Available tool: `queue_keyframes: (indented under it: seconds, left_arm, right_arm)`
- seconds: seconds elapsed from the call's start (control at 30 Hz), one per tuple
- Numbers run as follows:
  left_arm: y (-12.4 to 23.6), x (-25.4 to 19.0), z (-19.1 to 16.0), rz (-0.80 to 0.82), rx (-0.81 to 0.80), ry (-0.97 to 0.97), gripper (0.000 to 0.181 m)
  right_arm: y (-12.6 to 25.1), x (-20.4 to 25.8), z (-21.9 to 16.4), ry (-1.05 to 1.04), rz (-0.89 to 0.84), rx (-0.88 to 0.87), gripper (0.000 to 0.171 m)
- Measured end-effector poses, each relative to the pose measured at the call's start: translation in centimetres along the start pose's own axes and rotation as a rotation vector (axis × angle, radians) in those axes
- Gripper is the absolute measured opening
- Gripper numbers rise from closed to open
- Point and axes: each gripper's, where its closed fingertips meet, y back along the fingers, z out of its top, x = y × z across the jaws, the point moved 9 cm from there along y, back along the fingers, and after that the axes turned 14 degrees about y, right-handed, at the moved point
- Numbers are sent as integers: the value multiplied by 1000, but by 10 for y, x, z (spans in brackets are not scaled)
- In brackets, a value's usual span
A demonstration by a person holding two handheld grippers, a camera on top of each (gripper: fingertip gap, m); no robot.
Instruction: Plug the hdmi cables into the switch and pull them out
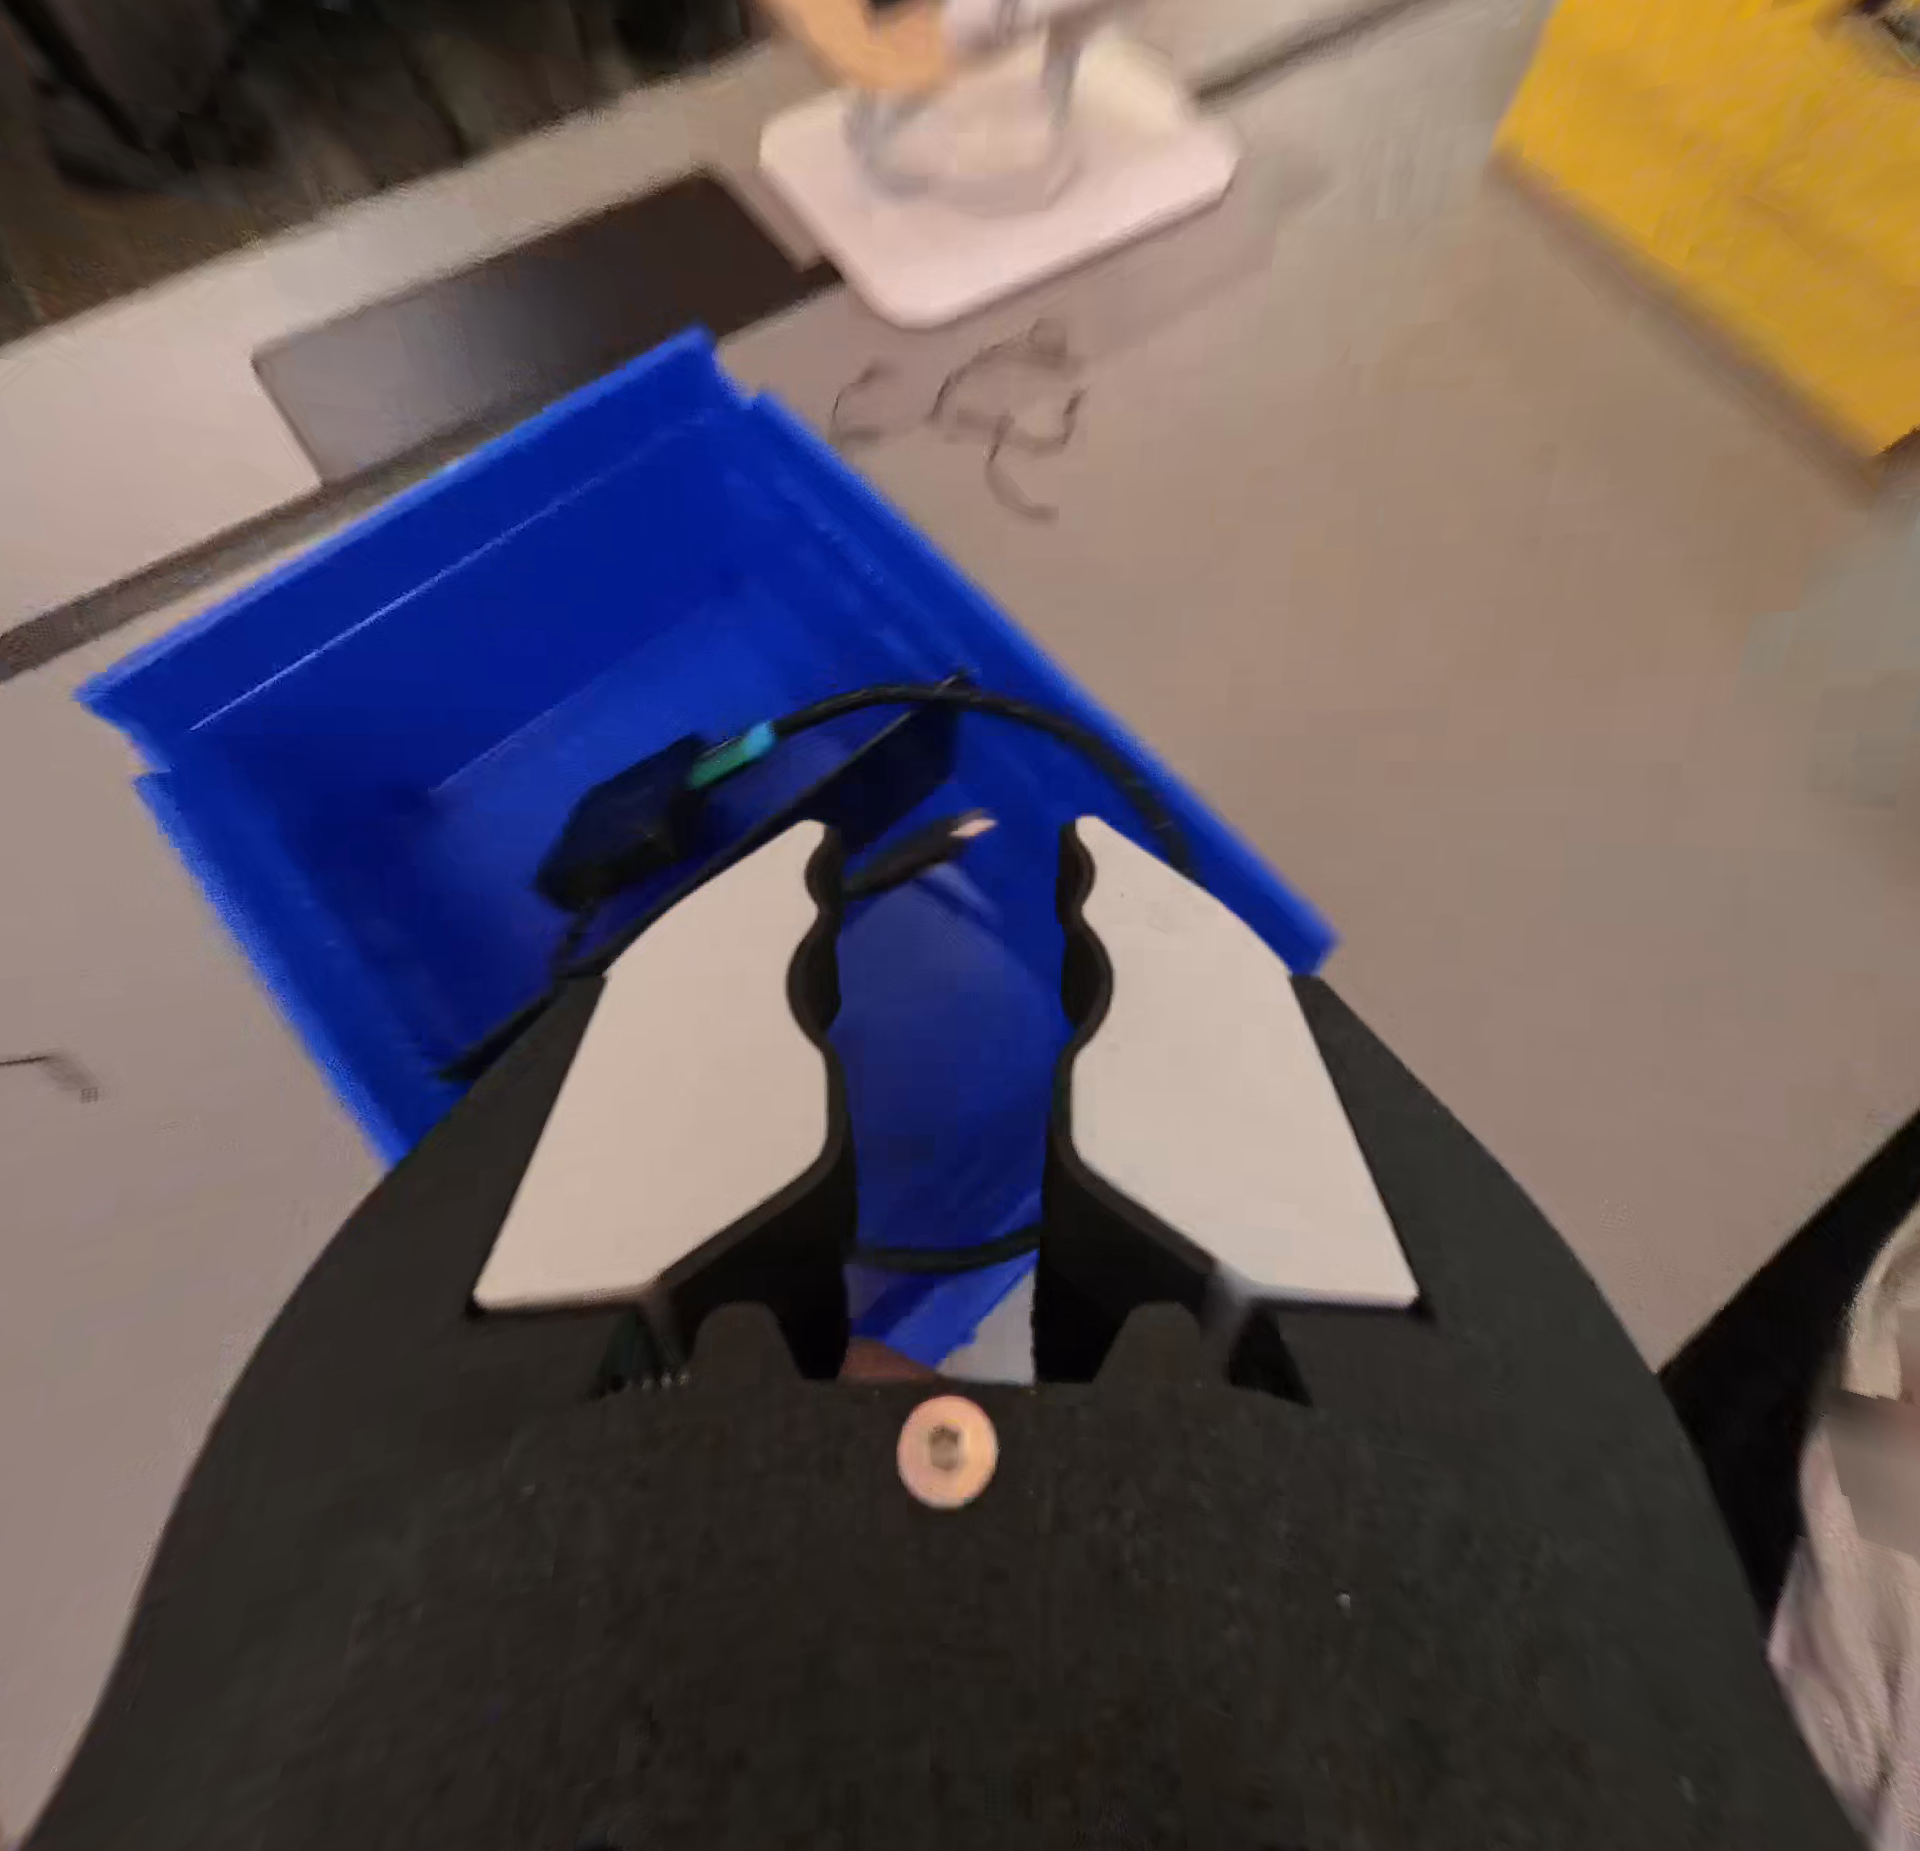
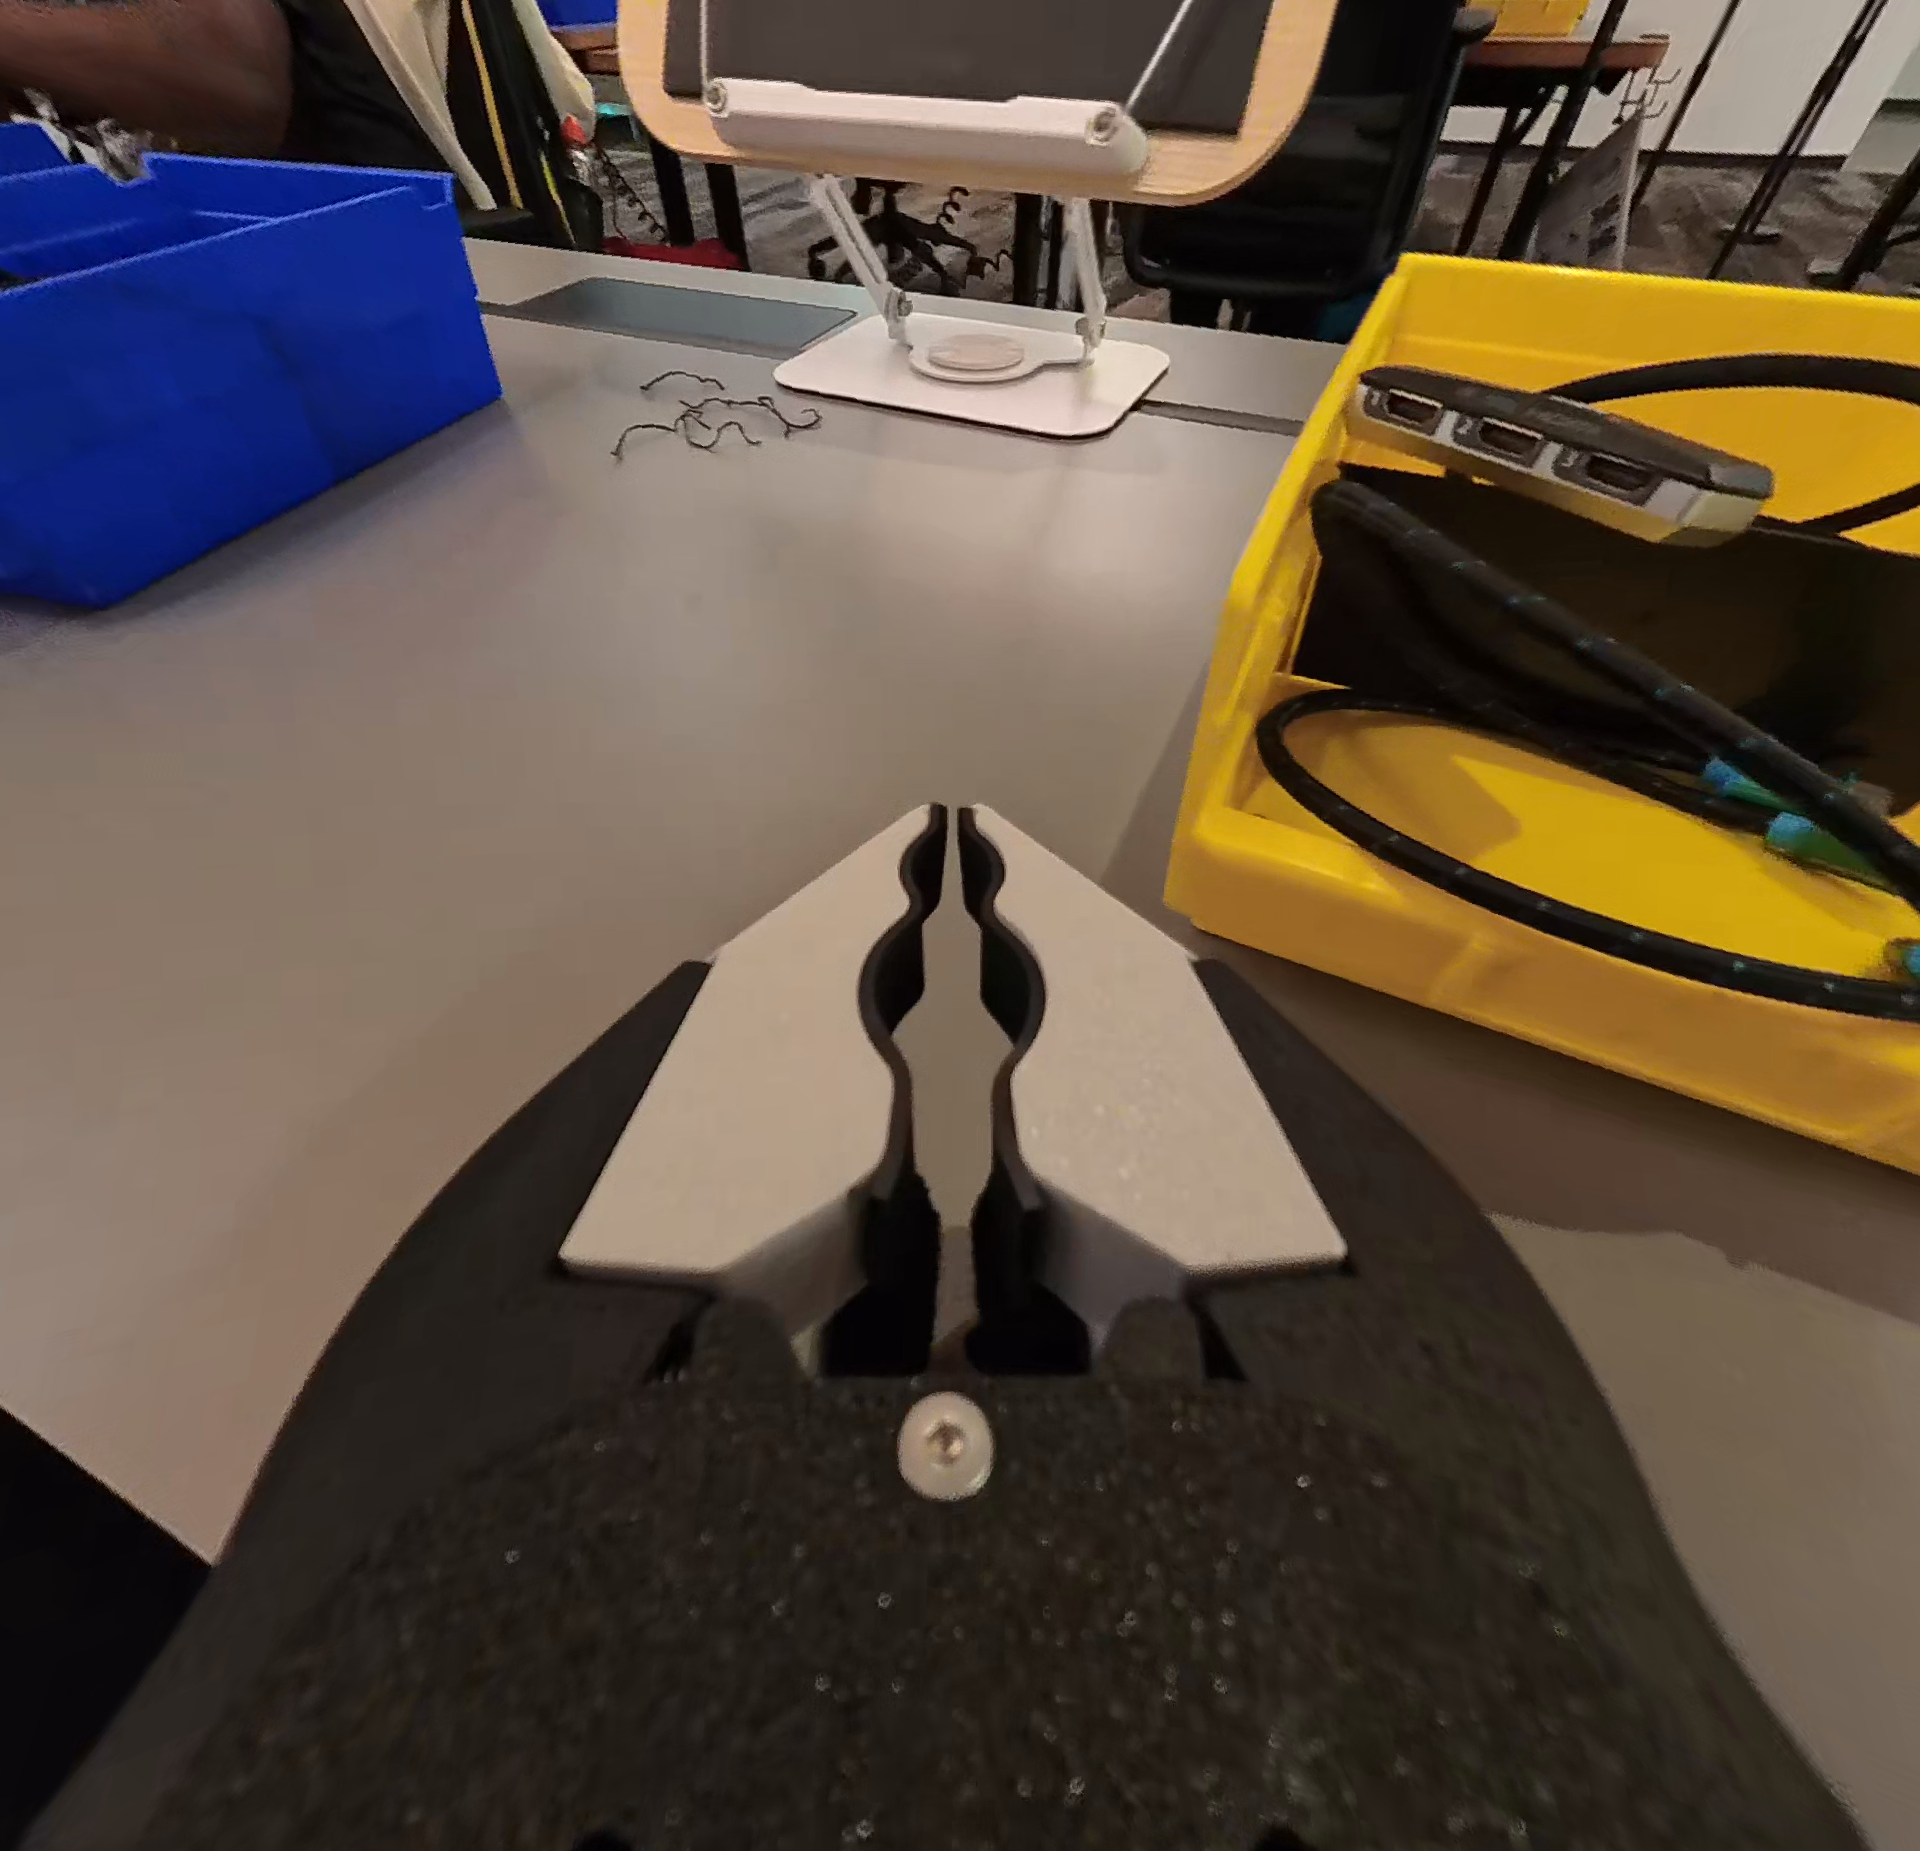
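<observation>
Hovering over the blue bin [image 1: 436,721], the left gripper [image 1: 945,835] has its jaws released with nothing between them. Just beyond the tips a small black adapter [image 1: 623,814] with a teal-collared plug [image 1: 732,757] lies in the bin, its thin cable [image 1: 1081,752] arching over the bin's rim, and a loose connector [image 1: 961,830] lies right by the tips. This view is smeared, so finer detail cannot be told.

The right gripper [image 2: 951,814] rests low over bare worktop [image 2: 520,762], jaws clenched on nothing. The switch [image 2: 1558,451], three ports facing outward, sits tilted atop the contents of the yellow bin [image 2: 1455,970] at the right edge of the worktop, with braided hdmi cables [image 2: 1507,658] coiled beneath and beside it, blue-collared ends [image 2: 1725,793] bunched together. Nothing is plugged into the visible ports.

Risks, as I judge them: the switch is perched loosely, so pushing a plug in without bracing it would likely shove it deeper into the bin; the tangled coils could drag one another out; the bin's wall crowds any approach.

Elsewhere, a white stand [image 2: 977,367] sits at the far edge, twisted wire ties [image 2: 717,419] lie before it, and a person's arm [image 2: 145,45] reaches over the blue bin.
</observation>
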Motion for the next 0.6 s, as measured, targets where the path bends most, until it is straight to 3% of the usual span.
queue_keyframes:
  seconds: [0.13, 0.23, 0.37, 0.6]
  left_arm:
    - [-42, 44, 40, 44, 300, -18, 47]
    - [-89, 78, 51, 73, 532, 38, 58]
    - [-138, 114, 45, 76, 799, 166, 71]
    - [-161, 132, 24, 123, 1038, 175, 80]
  right_arm:
    - [4, -5, -2, -18, -18, 5, 1]
    - [4, -5, -3, -22, -16, 11, 2]
    - [3, -1, -2, -21, 2, 14, 2]
    - [3, 1, -5, -4, 20, 30, 2]
